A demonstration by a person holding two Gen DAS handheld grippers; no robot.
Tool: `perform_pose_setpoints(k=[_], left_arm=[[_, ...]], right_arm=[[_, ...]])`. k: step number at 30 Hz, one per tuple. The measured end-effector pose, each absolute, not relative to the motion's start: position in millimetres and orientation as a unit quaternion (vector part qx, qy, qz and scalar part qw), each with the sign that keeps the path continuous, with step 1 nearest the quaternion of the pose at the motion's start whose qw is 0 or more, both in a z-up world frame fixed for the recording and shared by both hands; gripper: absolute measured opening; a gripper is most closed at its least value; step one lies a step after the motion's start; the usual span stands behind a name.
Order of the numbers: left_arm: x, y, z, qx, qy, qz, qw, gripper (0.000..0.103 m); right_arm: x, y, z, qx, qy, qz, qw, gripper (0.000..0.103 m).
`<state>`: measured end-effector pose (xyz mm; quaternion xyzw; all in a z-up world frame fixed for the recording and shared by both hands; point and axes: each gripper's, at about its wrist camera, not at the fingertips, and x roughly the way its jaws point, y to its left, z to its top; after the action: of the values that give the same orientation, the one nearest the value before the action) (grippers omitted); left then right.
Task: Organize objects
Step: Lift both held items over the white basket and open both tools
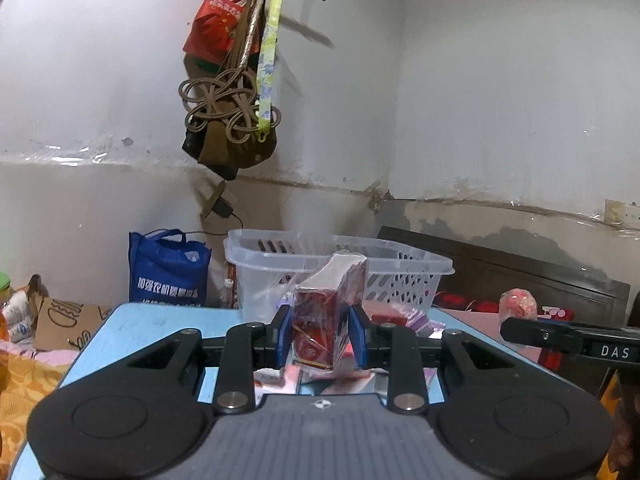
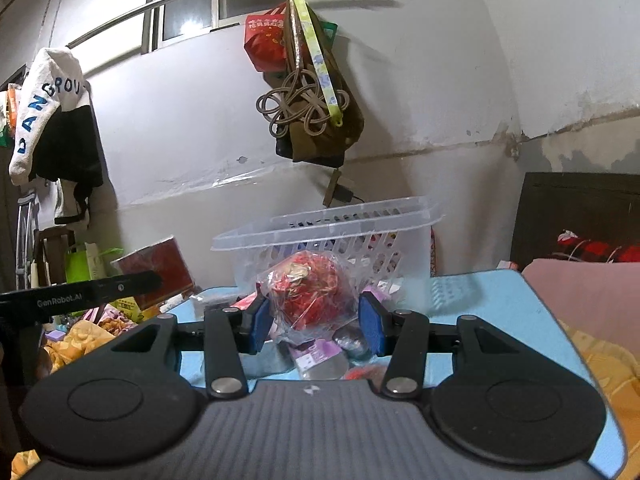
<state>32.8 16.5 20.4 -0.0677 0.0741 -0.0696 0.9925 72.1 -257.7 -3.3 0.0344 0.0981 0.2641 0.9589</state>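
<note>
Above blue table (image 1: 132, 328), cellophane-wrapped red box (image 1: 316, 332), round red packet (image 2: 312, 296)

Left wrist view: sits on the left hand-held gripper (image 1: 320, 336), looking forward almost level over the blue worktop (image 1: 152, 324), close.
Right wrist view: on the right hand-held gripper (image 2: 316, 324), same heading, from further right.
Shared: clear basket (image 1: 400, 258), hanging bags (image 1: 228, 80), wall corner.
</note>
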Motion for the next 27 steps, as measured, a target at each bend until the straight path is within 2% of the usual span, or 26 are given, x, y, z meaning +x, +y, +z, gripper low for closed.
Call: perform_pose_setpoints(k=[10,15,19,20,23,26,27], left_arm=[[81,23,66,-0.073,0.068,-0.087,0.991,0.034],[145,20,98,-0.095,0.084,-0.09,0.988,0.034],[200,14,100,-0.103,0.128,-0.088,0.982,0.035],[211,12,97,-0.094,0.14,-0.093,0.981,0.039],[227,7,86,-0.075,0.161,-0.07,0.982,0.064],[210,10,80,-0.066,0.143,-0.063,0.985,0.064],[199,14,80,-0.071,0.134,-0.063,0.986,0.066]], right_arm=[[103,-265,42,0.018,0.063,0.263,0.962,0.05],[157,-245,75,-0.005,0.058,0.268,0.962,0.05],[207,-228,77,-0.011,0.085,0.27,0.959,0.051],[215,-226,75,-0.009,0.088,0.269,0.959,0.054],[226,-214,66,-0.039,0.094,0.254,0.962,0.089],[215,-219,62,-0.036,0.089,0.254,0.962,0.091],[209,-225,61,-0.024,0.085,0.261,0.961,0.098]])
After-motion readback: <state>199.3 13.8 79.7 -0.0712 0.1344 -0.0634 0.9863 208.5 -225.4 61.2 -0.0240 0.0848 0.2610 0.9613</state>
